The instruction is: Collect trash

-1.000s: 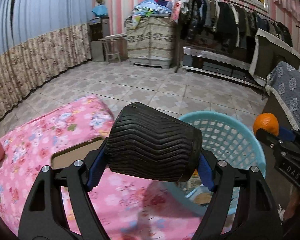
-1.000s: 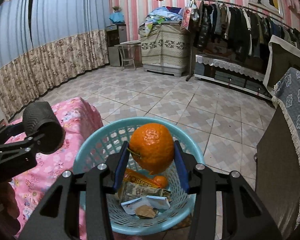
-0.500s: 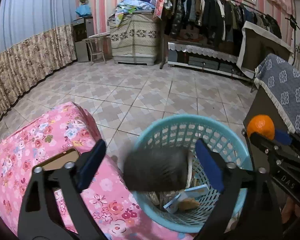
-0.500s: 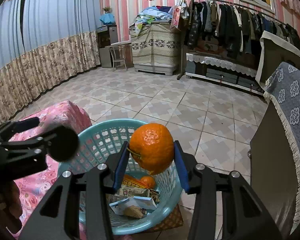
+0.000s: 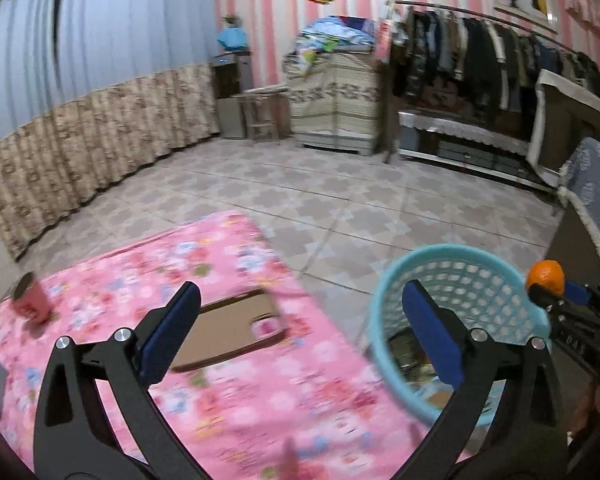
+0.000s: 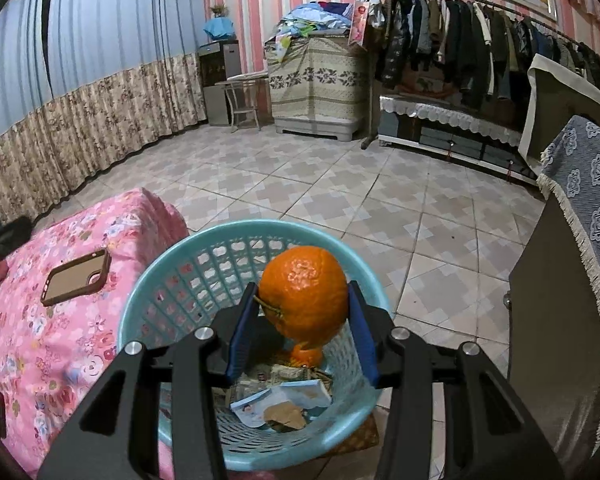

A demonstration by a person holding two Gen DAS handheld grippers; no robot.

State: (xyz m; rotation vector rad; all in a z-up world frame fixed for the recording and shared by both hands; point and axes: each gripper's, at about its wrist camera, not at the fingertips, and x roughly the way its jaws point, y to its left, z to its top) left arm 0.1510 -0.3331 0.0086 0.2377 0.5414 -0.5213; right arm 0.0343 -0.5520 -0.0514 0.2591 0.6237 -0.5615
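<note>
Orange [image 6: 303, 290]: round, bright, dimpled peel, short stem on its left; pinched between the blue pads, above the basket's mouth.
Right gripper [image 6: 303, 312]: clamped on the orange.
Left gripper [image 5: 300, 336]: jaws opening, nothing between them, over the pink floral cloth [image 5: 236, 396].
Basket [image 6: 168, 272]: turquoise, latticed, at the cloth's right edge, holding paper scraps [image 6: 284, 404].

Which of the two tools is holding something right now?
The right tool: an orange is clamped between its blue pads, above the blue basket. The left tool has nothing between its pads, and they are opening.
</note>
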